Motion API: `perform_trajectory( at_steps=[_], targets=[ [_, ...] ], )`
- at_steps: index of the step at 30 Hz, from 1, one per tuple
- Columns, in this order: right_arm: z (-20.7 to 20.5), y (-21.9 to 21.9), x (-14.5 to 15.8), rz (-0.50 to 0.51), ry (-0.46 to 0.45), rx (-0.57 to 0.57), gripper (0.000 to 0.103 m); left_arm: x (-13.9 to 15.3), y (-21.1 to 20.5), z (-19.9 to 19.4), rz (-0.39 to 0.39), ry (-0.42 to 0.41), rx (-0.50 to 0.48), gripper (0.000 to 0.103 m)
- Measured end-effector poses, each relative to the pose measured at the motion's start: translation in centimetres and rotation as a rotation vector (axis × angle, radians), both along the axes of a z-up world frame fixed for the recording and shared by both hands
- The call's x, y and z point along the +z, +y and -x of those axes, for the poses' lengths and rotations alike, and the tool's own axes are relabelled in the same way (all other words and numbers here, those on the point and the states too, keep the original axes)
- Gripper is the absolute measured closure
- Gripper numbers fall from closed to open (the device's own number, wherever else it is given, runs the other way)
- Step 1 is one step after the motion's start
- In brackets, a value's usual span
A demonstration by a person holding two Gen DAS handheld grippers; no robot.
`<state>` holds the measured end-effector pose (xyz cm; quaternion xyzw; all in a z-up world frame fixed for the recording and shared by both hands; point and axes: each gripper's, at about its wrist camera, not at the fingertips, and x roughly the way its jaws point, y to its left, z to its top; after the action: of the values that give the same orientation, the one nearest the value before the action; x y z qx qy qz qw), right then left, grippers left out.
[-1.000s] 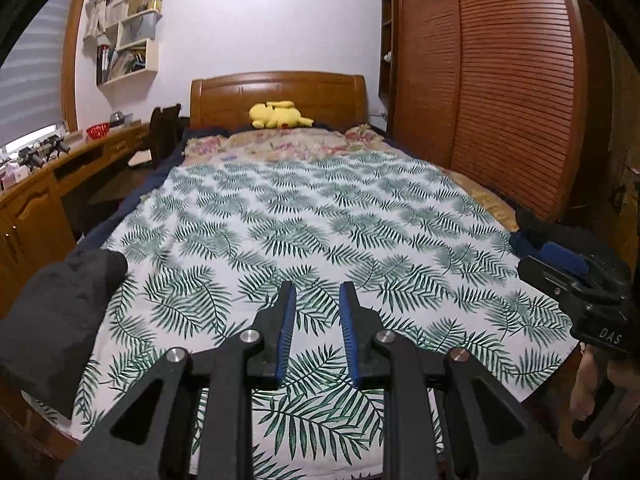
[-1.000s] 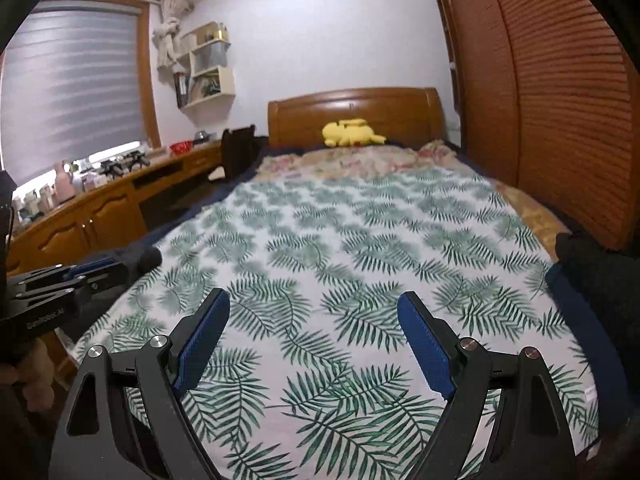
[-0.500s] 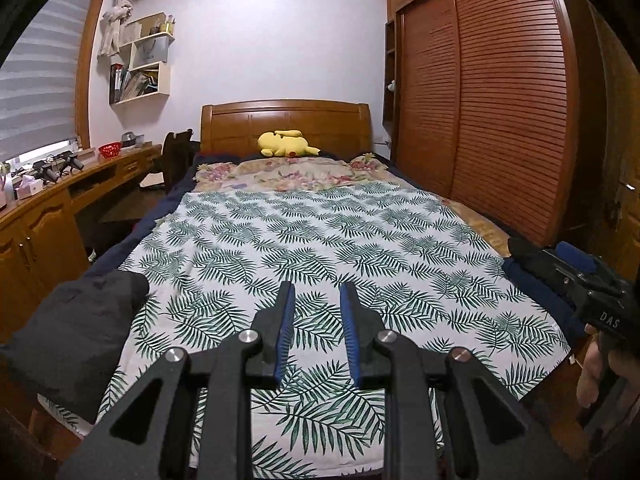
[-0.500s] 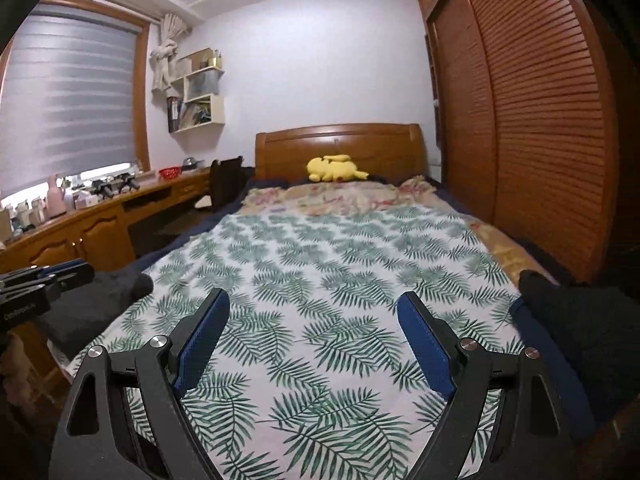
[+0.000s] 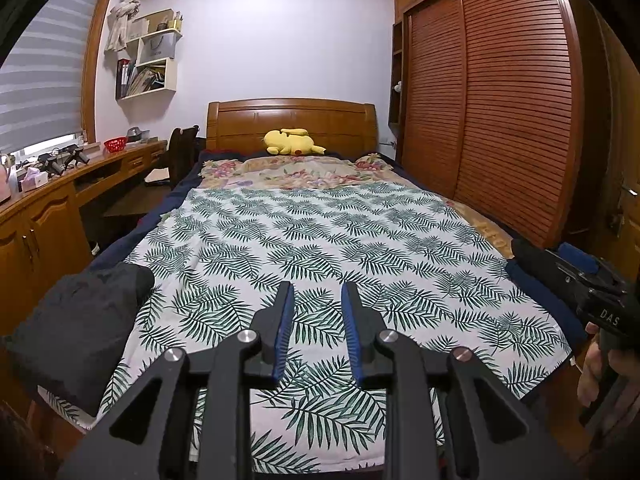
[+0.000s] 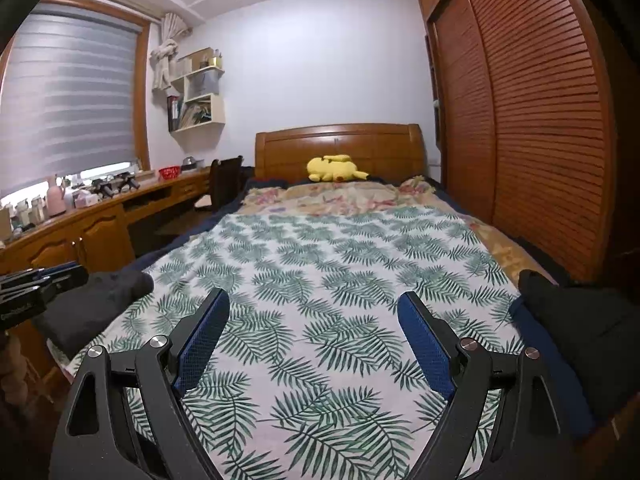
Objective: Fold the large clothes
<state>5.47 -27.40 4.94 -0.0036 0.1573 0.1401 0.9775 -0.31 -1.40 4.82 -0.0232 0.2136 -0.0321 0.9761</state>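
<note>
Green-leaf white sheet (image 5: 320, 240); yellow plush (image 5: 292, 142)

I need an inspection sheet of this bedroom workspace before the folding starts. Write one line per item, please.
Surface: bed under a flat leaf-print sheet.
Job's things: dark garment at the near left corner; another dark garment at the near right.
Clutter: yellow plush toy by the headboard.
Grippers: left gripper narrowly open, empty; right gripper wide open, empty.
Cables: nothing seen.
Surroundings: desk left, wardrobe right.
</note>
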Motion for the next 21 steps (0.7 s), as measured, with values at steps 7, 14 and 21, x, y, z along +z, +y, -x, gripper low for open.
perform_trajectory(
  at_steps=[7, 14, 21],
  targets=[
    [-0.05, 0.15, -0.15, 0.0, 0.004, 0.004, 0.015, 0.05, -0.26, 0.11, -0.007, -0.004, 0.002, 0.079],
    [0.02, 0.25, -0.18, 0.002, 0.004, 0.004, 0.015, 0.04, -0.44, 0.11, -0.011, -0.004, 0.001, 0.079],
    [0.07, 0.34, -0.17, 0.001, 0.004, 0.004, 0.015, 0.02, -0.48, 0.1, -0.012, -0.003, 0.001, 0.079]
  ],
)
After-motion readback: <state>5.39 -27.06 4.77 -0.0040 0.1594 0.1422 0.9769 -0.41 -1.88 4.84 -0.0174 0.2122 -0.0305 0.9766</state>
